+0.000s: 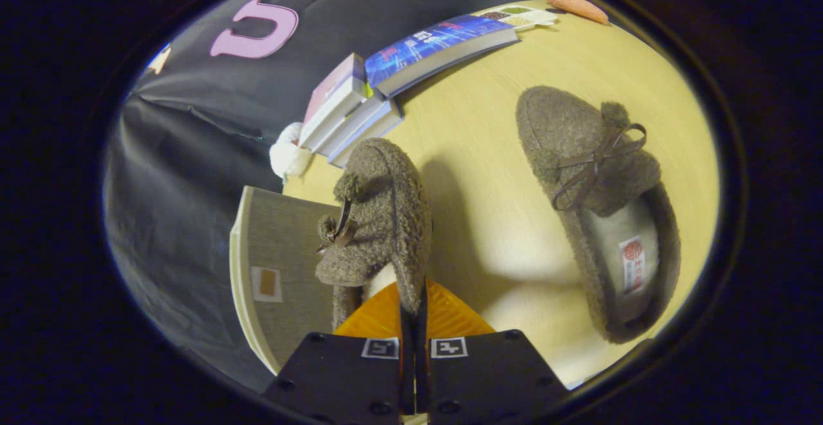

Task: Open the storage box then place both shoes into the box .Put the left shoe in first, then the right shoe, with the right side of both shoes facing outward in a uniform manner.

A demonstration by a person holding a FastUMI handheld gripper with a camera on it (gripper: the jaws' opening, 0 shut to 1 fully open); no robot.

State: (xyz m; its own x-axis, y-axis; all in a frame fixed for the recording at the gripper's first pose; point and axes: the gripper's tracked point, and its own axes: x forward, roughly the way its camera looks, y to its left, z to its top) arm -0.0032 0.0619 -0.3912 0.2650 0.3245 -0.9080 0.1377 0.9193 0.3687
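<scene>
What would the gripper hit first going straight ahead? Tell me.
The gripper is shut on the held shoe. Beyond it, the stack of books probably comes first, though depth is unclear.

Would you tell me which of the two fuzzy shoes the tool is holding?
The tool grips the tilted shoe beside the grey box; the other shoe lies flat on the table.

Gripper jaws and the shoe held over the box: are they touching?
Touching. In the gripper view, the gripper has its jaws nearly closed, pinching the heel rim of the held shoe between them, with no gap showing.
</scene>
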